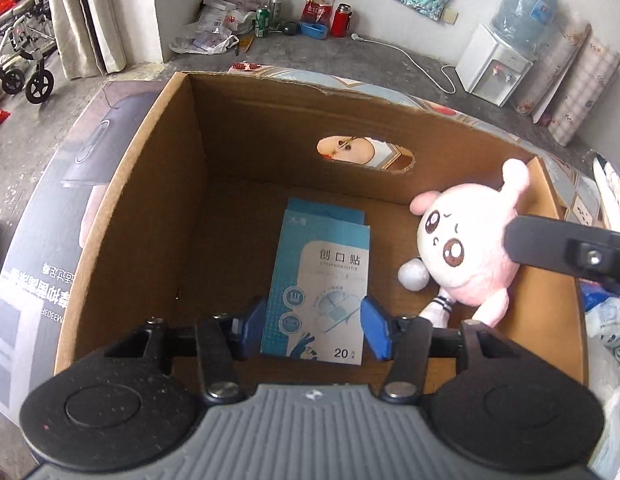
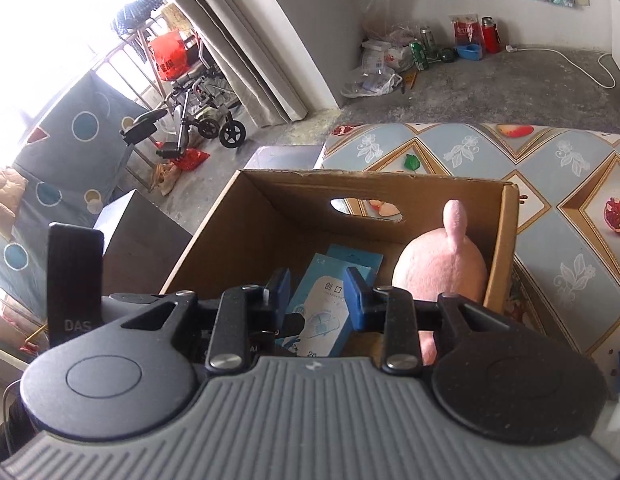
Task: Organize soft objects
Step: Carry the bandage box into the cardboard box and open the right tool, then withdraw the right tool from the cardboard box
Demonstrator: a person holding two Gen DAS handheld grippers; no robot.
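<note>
Here, going from the biggest thing down:

Cardboard box [image 1: 246, 120]: sitting open-topped on the patterned tablecloth [image 2: 570, 168], with an oval handle hole [image 1: 366, 154] in the far wall at 12 o'clock; it is holding both items below.

Pink plush toy [image 1: 466, 248]: lying inside the box at 3 o'clock in the left wrist view, leaning against the right wall. Its long axis is running from the ears at about 1 o'clock to the feet at about 7 o'clock, and its face is turning toward 9 o'clock.

Blue plaster packet [image 1: 322, 276]: lying flat on the box floor at the centre, long axis running 12 to 6, its opened flap pointing to 12 and the printed face up.

Left gripper [image 1: 316, 322]: hanging over the box with its blue pads standing apart on either side of the packet's near end, not pressing on it, so released and empty.

Right gripper [image 2: 316, 300]: hovering above the near rim, jaws parted a little with nothing between them.

Risk: the plush is resting only propped, so a knock from the right gripper's finger beside it could be tipping it over. The two grippers are working close together over one box, so they could be colliding.
</note>
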